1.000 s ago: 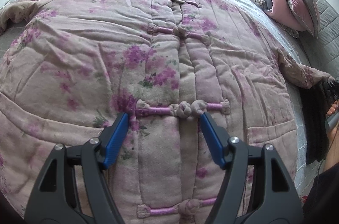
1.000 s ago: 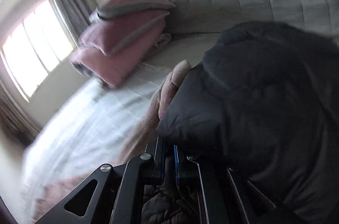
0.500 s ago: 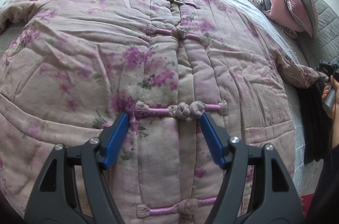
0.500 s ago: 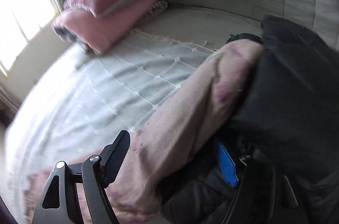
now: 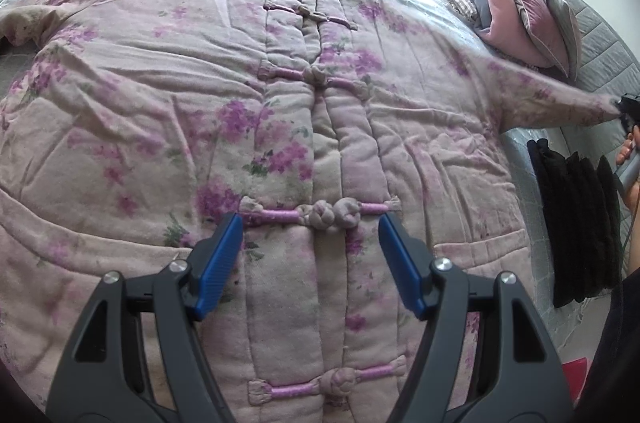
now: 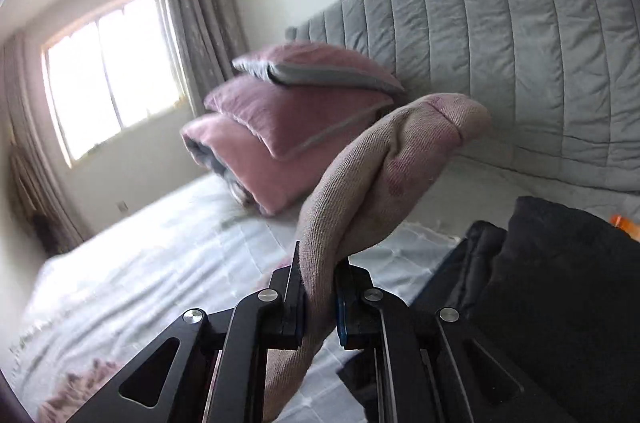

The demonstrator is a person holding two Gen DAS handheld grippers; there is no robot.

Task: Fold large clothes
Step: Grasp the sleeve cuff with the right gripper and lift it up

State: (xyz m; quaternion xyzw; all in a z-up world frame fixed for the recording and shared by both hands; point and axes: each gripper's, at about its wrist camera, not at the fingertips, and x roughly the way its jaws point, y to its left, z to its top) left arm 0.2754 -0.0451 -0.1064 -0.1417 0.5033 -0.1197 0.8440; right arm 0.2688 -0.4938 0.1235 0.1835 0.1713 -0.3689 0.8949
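A large pink floral padded jacket (image 5: 224, 127) lies spread front-up on the bed, closed by knotted cloth buttons (image 5: 332, 213). My left gripper (image 5: 310, 251) is open and empty, hovering over the jacket's lower front near one button. My right gripper (image 6: 318, 297) is shut on the jacket's right sleeve cuff (image 6: 384, 159) and holds it lifted off the bed. In the left wrist view the sleeve (image 5: 552, 99) stretches out to the right toward that gripper (image 5: 628, 107).
A folded black garment (image 5: 576, 219) lies at the bed's right edge, also in the right wrist view (image 6: 552, 287). Pink and grey pillows (image 6: 288, 119) are stacked by the grey quilted headboard (image 6: 520, 63). A window (image 6: 108, 71) is on the far wall.
My right gripper closed on the sleeve cuff and lifted it away from the black garment, pulling the sleeve out straight. My left gripper stayed open over the jacket front.
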